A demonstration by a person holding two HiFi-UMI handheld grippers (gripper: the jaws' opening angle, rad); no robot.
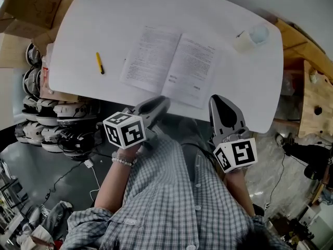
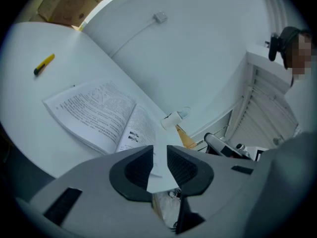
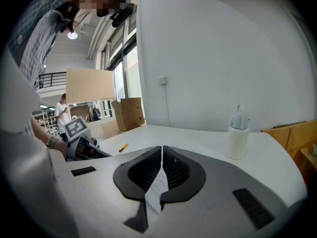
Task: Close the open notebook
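Worktop [image 1: 104, 30]: white, rounded corners, mostly bare, cardboard [image 1: 31, 4] stacked off past its far left corner
Notebook [image 1: 171, 64]: lying open and flat in the middle of the worktop, both printed pages face up, near edge just ahead of the two tools
Pen [image 1: 99, 63]: yellow, left of the notebook, well apart from it
Bottle [image 1: 253, 37]: far right corner, well clear too
Left tool [image 1: 162, 102]: jaws a little apart, nothing pinched, tip down by the notebook's near edge around the spine; page and worktop just show through the gap
Right tool [image 1: 219, 100]: clenched tight, just off the notebook's near right corner; the sliver of print under its pads looks like page seen through the slot, not held
Progress: closing doesn't look started yet
Risk: that narrow gap could catch one thin sheet instead of the whole half, so it creases or tears on the flip; a shove from the closed right tool could also skid the notebook around
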